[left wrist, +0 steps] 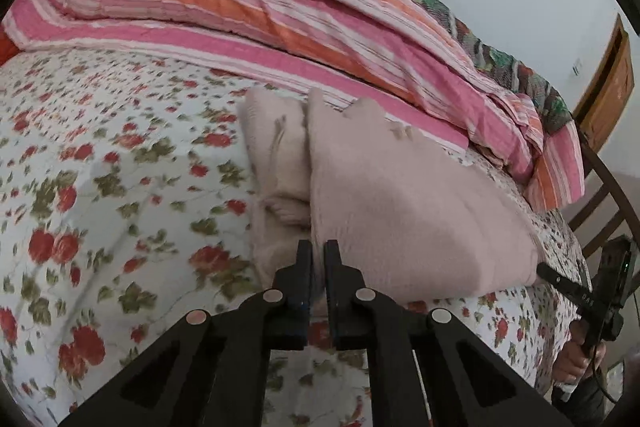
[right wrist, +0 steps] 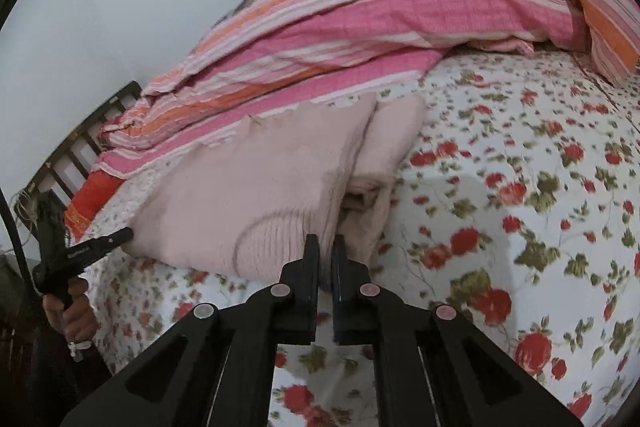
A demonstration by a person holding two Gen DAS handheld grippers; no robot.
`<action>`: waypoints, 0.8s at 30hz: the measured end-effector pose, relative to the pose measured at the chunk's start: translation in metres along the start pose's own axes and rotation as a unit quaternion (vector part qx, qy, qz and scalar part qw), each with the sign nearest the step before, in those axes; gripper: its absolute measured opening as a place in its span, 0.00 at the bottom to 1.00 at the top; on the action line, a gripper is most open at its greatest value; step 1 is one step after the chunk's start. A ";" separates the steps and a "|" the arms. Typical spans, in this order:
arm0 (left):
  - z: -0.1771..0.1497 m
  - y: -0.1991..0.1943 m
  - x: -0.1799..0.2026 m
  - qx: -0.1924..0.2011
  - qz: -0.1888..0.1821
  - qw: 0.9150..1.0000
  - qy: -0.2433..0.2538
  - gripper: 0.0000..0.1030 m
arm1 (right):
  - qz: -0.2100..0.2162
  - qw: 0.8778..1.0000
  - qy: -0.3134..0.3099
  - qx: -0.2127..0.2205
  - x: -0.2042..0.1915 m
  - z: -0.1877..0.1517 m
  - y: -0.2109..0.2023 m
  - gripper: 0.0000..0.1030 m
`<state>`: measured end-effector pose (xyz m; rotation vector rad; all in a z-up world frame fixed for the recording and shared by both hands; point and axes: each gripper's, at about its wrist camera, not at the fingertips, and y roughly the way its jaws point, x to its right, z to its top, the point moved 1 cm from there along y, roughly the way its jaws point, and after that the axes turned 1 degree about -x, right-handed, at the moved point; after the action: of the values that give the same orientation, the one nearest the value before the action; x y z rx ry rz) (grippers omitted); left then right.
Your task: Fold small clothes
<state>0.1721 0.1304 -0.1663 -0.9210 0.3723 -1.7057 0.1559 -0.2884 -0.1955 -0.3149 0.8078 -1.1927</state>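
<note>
A pale pink knitted garment (left wrist: 384, 203) lies on the floral bedsheet (left wrist: 120, 187), with one layer lifted over the rest. My left gripper (left wrist: 319, 251) is shut on its near edge. In the right wrist view the same garment (right wrist: 256, 195) shows its ribbed hem, and my right gripper (right wrist: 326, 247) is shut on that edge. Each gripper holds one end of the lifted layer. The right gripper also shows at the garment's right end in the left wrist view (left wrist: 544, 271). The left gripper shows at its left end in the right wrist view (right wrist: 126, 235).
A rumpled pink and orange striped quilt (left wrist: 280, 15) lies along the far side of the bed against the wall. A wooden door (left wrist: 608, 87) stands at the far right. A slatted bed frame (right wrist: 88, 139) shows at the left in the right wrist view.
</note>
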 end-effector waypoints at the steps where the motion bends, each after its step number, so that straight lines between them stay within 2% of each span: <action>1: -0.001 0.001 -0.003 -0.002 0.001 1.000 -0.008 0.09 | -0.004 1.000 0.001 -0.002 -0.001 -0.001 0.001 0.06; 2: -0.003 0.001 -0.005 -0.007 0.000 1.000 -0.017 0.11 | -0.012 1.000 0.001 -0.004 -0.002 -0.001 0.001 0.08; 4: -0.007 -0.002 -0.007 -0.014 -0.005 1.000 -0.019 0.25 | -0.026 1.000 -0.007 0.002 -0.006 -0.002 -0.005 0.12; 5: -0.009 -0.004 -0.007 -0.013 -0.008 1.000 -0.016 0.29 | -0.031 0.999 -0.016 0.010 -0.009 -0.002 -0.011 0.16; 6: -0.012 -0.008 -0.005 -0.010 -0.006 1.000 -0.008 0.42 | -0.034 0.999 -0.025 0.017 -0.013 -0.002 -0.016 0.24; 7: -0.016 -0.011 -0.003 -0.009 0.000 1.000 -0.001 0.57 | -0.039 0.998 -0.033 0.025 -0.017 -0.002 -0.021 0.28; 8: -0.021 -0.014 -0.001 -0.006 -0.004 1.000 0.002 0.59 | -0.044 0.998 -0.043 0.035 -0.023 -0.002 -0.026 0.32; 13: -0.040 -0.019 0.007 0.010 -0.042 0.999 -0.026 0.59 | -0.047 0.994 -0.079 0.052 -0.050 0.000 -0.031 0.32; 16: -0.041 -0.014 0.006 0.017 -0.074 0.995 -0.069 0.59 | -0.033 0.995 -0.086 0.040 -0.060 -0.003 -0.023 0.32; 19: -0.035 -0.004 0.003 0.014 -0.090 0.990 -0.103 0.59 | -0.021 0.996 -0.083 0.016 -0.066 -0.013 -0.015 0.32; 22: -0.028 0.006 0.001 0.015 -0.088 0.989 -0.117 0.59 | -0.022 0.997 -0.080 -0.002 -0.063 -0.026 -0.010 0.39; 24: -0.026 0.009 0.001 0.018 -0.084 0.989 -0.118 0.59 | -0.017 0.998 -0.059 -0.009 -0.054 -0.035 -0.010 0.49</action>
<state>0.1595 0.1211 -0.1885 -1.1401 0.1079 -1.7251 0.1173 -0.2367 -0.1924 -0.4112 0.7123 -1.1883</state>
